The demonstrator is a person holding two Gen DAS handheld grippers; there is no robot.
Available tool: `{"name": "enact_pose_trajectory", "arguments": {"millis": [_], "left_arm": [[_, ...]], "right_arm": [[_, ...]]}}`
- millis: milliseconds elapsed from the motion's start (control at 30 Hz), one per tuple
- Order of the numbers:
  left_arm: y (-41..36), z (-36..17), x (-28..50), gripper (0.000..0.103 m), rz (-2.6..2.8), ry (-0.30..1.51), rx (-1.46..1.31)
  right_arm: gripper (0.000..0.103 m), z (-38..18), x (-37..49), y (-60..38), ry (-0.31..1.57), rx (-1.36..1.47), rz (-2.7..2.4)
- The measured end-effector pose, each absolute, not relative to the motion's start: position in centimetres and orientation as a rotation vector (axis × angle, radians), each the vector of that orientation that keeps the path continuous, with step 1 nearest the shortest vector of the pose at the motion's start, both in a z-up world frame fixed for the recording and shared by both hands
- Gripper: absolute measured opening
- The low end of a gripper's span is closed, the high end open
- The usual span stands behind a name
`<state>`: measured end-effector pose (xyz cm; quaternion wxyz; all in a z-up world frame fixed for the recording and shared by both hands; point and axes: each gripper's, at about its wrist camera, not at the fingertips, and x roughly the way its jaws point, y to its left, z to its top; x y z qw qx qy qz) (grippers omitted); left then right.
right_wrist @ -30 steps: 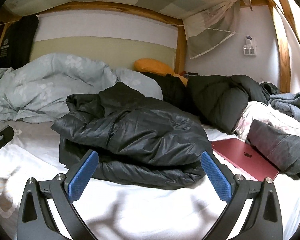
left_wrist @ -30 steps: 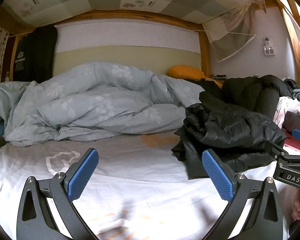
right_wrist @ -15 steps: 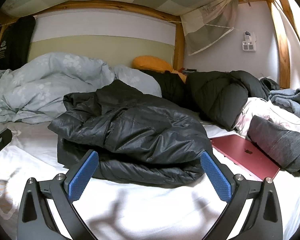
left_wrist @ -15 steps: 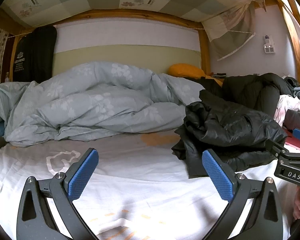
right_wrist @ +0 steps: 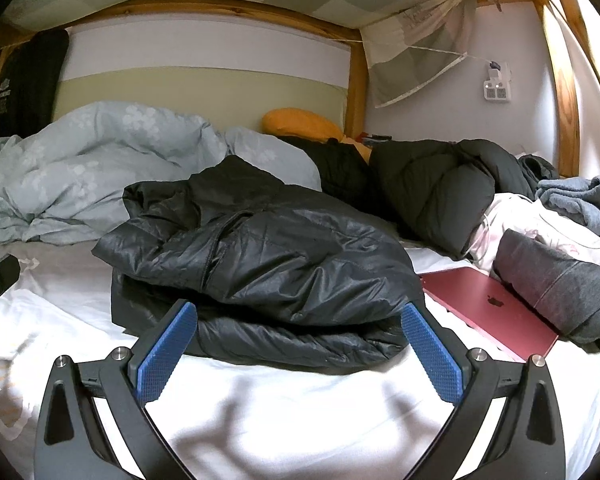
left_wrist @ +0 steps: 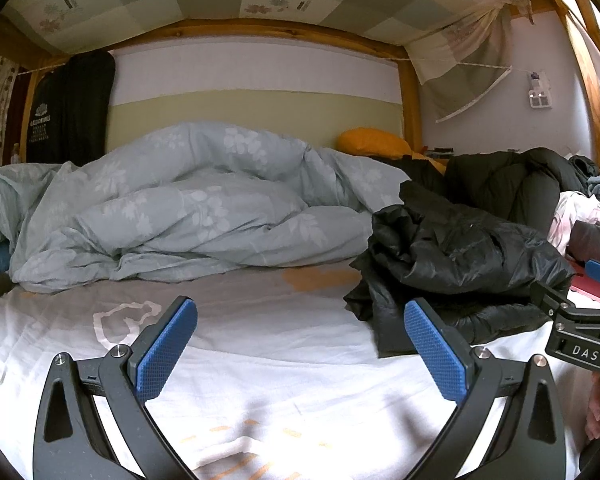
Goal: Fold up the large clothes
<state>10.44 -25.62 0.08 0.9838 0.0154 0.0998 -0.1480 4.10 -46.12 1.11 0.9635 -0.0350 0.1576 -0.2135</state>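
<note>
Left wrist view: the left claw (left_wrist: 300, 350) hangs released over bare bed sheet (left_wrist: 260, 344), grasping nothing, probably waiting its turn. The crumpled black jacket (left_wrist: 452, 260) lies at centre right, just beyond its right-hand finger.

Right wrist view: the right claw (right_wrist: 298, 350) is also released, squared up to the jacket (right_wrist: 268, 264), whose near edge sits between its fingertips, apparently lined up for a grab. A red laptop (right_wrist: 488, 308) lies at right.
</note>
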Motion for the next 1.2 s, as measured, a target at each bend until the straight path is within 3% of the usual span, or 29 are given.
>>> {"name": "enact_pose_trajectory", "arguments": {"millis": [1200], "left_arm": [[-25.97, -0.08, 10.78, 0.103, -0.287, 0.215, 0.027]], "right_arm": [[0.102, 0.91, 4.41, -46.19, 0.327, -0.066, -0.429]]}}
